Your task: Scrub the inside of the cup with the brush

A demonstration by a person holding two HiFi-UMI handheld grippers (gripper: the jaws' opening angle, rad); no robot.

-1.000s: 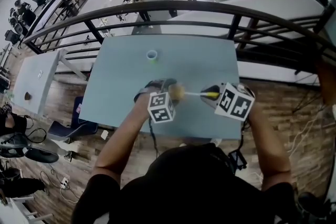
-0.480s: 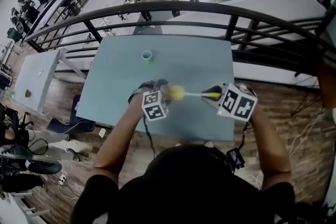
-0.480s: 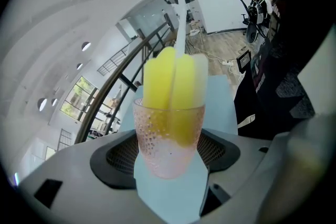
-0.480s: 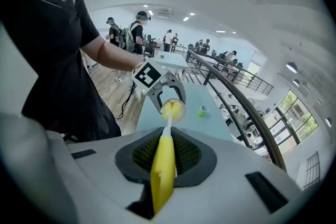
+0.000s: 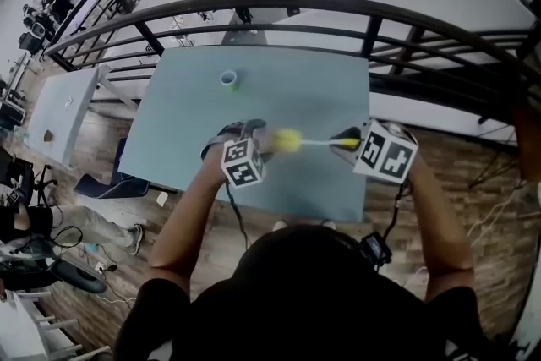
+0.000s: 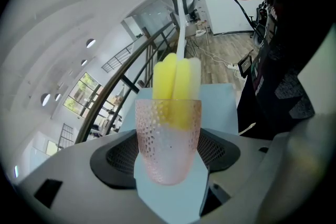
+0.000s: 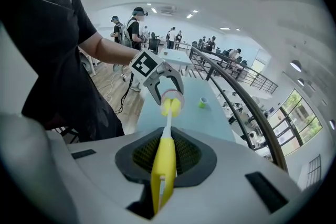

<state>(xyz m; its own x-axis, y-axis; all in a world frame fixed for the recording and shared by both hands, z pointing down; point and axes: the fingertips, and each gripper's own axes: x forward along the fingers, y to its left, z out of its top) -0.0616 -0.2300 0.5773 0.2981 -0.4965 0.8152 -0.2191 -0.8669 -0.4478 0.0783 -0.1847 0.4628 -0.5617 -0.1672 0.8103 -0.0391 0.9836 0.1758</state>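
Over table (image 5: 304,97), brush (image 5: 314,143) level, into cup (image 6: 168,139)

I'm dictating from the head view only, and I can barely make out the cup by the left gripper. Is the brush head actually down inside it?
Observer: Only partly. In the left gripper view the lower part of the yellow sponge head sits inside the pink cup, and the rest stands above the rim.
Operator: How is the right gripper holding the brush?
Observer: In its own view the right gripper is shut on the yellow handle, and the thin white shaft runs straight out toward the cup.
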